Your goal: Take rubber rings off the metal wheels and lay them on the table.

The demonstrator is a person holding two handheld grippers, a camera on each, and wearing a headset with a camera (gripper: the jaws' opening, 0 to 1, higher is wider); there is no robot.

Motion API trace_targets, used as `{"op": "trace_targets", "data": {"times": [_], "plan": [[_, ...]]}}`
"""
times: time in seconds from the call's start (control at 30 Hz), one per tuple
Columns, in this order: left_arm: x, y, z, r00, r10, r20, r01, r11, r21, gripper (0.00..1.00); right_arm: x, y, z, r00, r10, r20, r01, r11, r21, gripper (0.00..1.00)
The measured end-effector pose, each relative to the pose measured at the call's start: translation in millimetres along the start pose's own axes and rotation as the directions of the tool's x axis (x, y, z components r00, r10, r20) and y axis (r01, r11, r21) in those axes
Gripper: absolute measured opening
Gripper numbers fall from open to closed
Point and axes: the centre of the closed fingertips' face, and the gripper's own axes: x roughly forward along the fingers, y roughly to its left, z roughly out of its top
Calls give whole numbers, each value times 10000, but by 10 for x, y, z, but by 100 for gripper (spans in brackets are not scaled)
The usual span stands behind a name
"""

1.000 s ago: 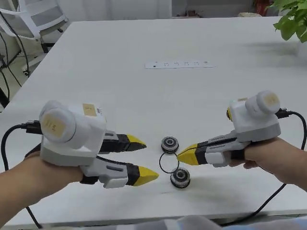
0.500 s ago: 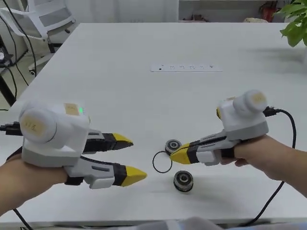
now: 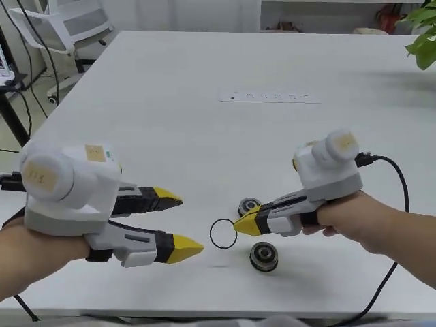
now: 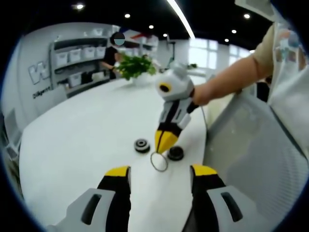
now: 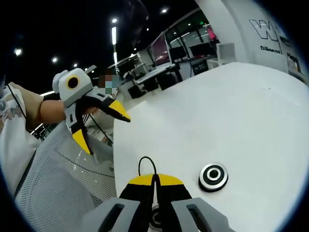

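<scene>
My right gripper (image 3: 244,223) is shut on the edge of a thin black rubber ring (image 3: 223,234), which sticks out to the left of its yellow tips. Two metal wheels sit on the white table (image 3: 204,136): one (image 3: 249,206) just behind the tips, one (image 3: 263,255) in front. My left gripper (image 3: 178,223) stands open a little left of the ring, holding nothing. The left gripper view shows the ring (image 4: 159,162) under the right gripper (image 4: 165,141), between the wheels (image 4: 142,145) (image 4: 175,153). In the right gripper view the ring (image 5: 146,166) rises from the shut jaws, next to a wheel (image 5: 214,176).
A white socket strip (image 3: 269,97) lies flush in the table's middle, far from the work. A plant (image 3: 424,37) is at the far right corner and an office chair (image 3: 68,24) beyond the far left. A black cable (image 3: 402,204) trails from the right gripper.
The right gripper has drawn the ring leftwards, away from the two wheels, which have stayed put. The left gripper has stayed open; the head camera has shifted a little.
</scene>
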Motion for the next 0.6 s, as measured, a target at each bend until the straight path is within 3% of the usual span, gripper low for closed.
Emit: {"op": "trace_targets", "data": {"times": [0.6], "plan": [[-23,29,-45,9999,107,-59,-107,9998,-137,50,148,-35,-142,9969,-184,-761,171,9997,-172,0]]}}
